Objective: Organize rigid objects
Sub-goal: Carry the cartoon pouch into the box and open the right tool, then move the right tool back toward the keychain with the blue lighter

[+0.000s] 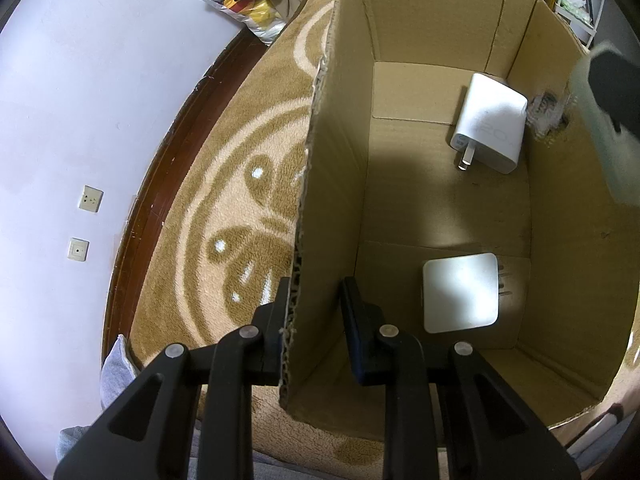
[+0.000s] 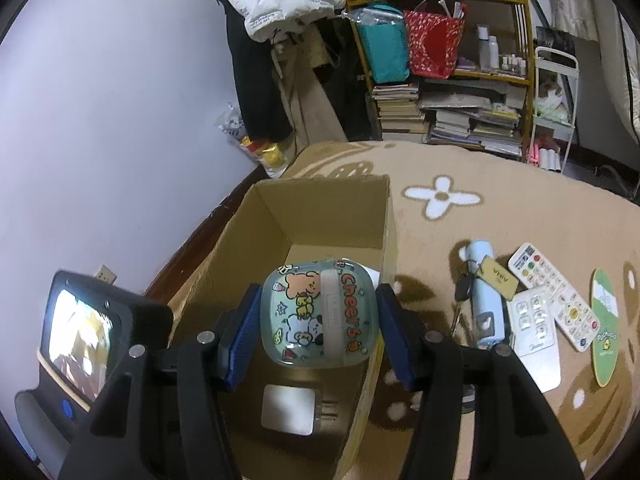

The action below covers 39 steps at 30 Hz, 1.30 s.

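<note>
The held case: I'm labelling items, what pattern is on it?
The case is pale green with cartoon bears and "Cheers" lettering; right wrist view.

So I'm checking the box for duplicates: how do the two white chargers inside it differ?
The far white charger shows a long rounded-rectangle face with grey print, prongs pointing toward the camera; the near white charger shows a squarish blank face, prongs pointing right. The far one lies by the cardboard box's right wall, the near one mid-floor. Both are white plug-in adapters lying flat.

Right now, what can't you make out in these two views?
- Left view: the right gripper is a blur cut by the edge.
- Right view: the cartoon case covers part of the box floor.
- Right view: remote button labels are too small.
- Left view: charger print is washed out.
</note>
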Each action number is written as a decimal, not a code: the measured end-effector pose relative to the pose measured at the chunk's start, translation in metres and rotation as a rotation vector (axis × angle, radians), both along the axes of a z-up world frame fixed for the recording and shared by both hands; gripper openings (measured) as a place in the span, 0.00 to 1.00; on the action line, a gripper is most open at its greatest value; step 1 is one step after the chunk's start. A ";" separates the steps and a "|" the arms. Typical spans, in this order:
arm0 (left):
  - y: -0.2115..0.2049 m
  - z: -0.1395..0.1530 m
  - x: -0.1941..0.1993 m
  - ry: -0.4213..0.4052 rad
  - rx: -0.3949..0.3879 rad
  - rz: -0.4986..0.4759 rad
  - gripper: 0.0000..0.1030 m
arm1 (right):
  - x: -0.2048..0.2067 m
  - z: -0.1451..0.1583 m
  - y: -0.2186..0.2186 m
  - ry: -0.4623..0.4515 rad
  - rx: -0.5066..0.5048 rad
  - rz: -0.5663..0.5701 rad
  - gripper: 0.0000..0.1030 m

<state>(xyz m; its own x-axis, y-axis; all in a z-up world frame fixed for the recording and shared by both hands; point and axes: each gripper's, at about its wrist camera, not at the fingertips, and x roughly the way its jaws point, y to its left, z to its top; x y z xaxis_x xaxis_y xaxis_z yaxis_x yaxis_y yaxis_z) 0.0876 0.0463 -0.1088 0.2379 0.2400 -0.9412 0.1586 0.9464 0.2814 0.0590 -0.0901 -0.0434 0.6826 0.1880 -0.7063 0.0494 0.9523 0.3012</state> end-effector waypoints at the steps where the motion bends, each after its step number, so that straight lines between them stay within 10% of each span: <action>1: 0.000 0.000 0.000 0.003 -0.003 0.001 0.23 | -0.001 0.000 0.001 -0.003 -0.004 0.003 0.60; 8: -0.001 -0.003 -0.001 0.006 0.012 -0.005 0.23 | -0.015 0.017 -0.004 -0.060 -0.043 0.002 0.62; 16: 0.000 -0.003 0.001 0.005 0.000 0.007 0.23 | -0.026 0.027 -0.038 -0.091 -0.089 -0.104 0.88; 39: -0.002 -0.004 -0.001 -0.001 0.019 -0.004 0.23 | -0.061 -0.073 -0.101 0.154 -0.032 -0.225 1.00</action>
